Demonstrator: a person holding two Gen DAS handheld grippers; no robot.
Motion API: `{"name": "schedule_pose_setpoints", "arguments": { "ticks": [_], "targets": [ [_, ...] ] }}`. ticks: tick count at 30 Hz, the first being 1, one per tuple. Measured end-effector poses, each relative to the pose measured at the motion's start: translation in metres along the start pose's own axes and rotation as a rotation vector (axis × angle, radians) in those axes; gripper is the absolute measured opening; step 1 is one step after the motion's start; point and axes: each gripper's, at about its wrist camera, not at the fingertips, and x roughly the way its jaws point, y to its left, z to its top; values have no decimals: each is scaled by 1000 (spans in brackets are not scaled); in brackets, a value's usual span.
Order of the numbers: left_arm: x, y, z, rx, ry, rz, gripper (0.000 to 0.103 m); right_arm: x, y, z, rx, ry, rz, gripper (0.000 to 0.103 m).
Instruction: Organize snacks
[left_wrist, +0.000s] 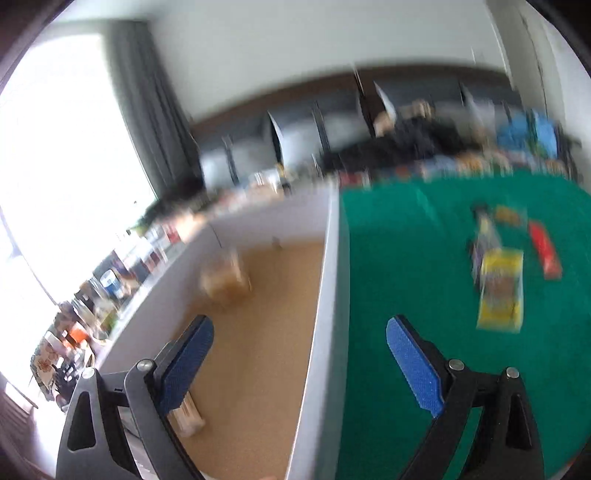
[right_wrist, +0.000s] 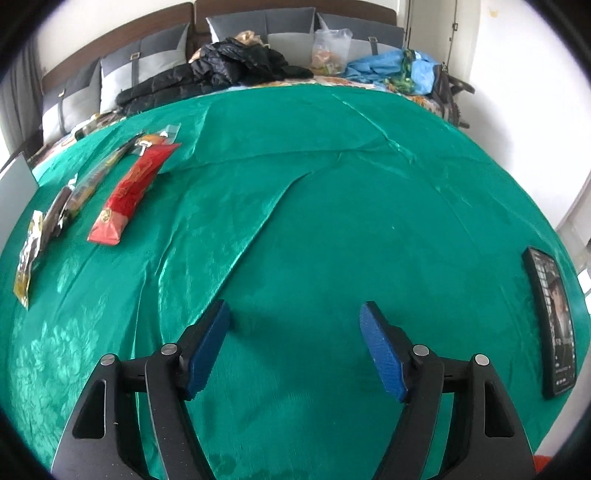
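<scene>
My left gripper (left_wrist: 299, 325) is open and empty, straddling the right wall of a white box (left_wrist: 328, 266) with a tan floor. In that blurred view a tan packet (left_wrist: 225, 280) lies inside the box and a pale one (left_wrist: 188, 413) shows by the left finger. On the green cloth (left_wrist: 406, 266) lie a yellow packet (left_wrist: 500, 291), a red packet (left_wrist: 545, 251) and a dark one (left_wrist: 485, 232). My right gripper (right_wrist: 293, 308) is open over bare cloth, nothing between its fingers. Far to its left lie the red packet (right_wrist: 129, 195), a long striped packet (right_wrist: 92, 184) and the yellow packet (right_wrist: 27, 266).
A black phone (right_wrist: 554, 321) lies on the cloth at the right edge. Behind the cloth sit a black jacket (right_wrist: 221, 66), a clear bag of snacks (right_wrist: 330, 51) and blue fabric (right_wrist: 388, 66) against grey cushions. A bright window (left_wrist: 66, 147) and cluttered shelf stand left of the box.
</scene>
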Motion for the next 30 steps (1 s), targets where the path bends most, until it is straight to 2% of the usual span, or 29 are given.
{"name": "schedule_pose_setpoints", "arguments": {
  "ticks": [3,5,8,11,13,16,18,23,28,30],
  "targets": [
    [-30,-17,14,-41,-88,-54,103,3,-4,1,16,9,-1,85],
    [-42,-33,17,-62,-94,-124,103,4,-5,1,19,13,-2,87],
    [-39,-63,8,-94,-9,-251,103,4,-4,0,15,16,4,90],
    [-11,-103,-19,-87,149,-340,103,4,-4,0,15,17,5,91],
    [12,-128,-40,-45,235,-351,103,4,-4,0,15,17,5,91],
    [40,-152,-60,2,317,-335,103,5,-4,0,15,17,5,91],
    [53,-161,-69,26,342,-317,103,4,-4,0,16,16,5,91],
    [81,-170,-72,46,370,-295,103,4,-4,0,16,17,5,91],
    [97,-154,-73,-56,384,-337,103,4,-3,0,16,16,4,91],
    [99,-151,-73,-65,372,-333,103,4,-3,0,16,16,4,91]
  ]
}}
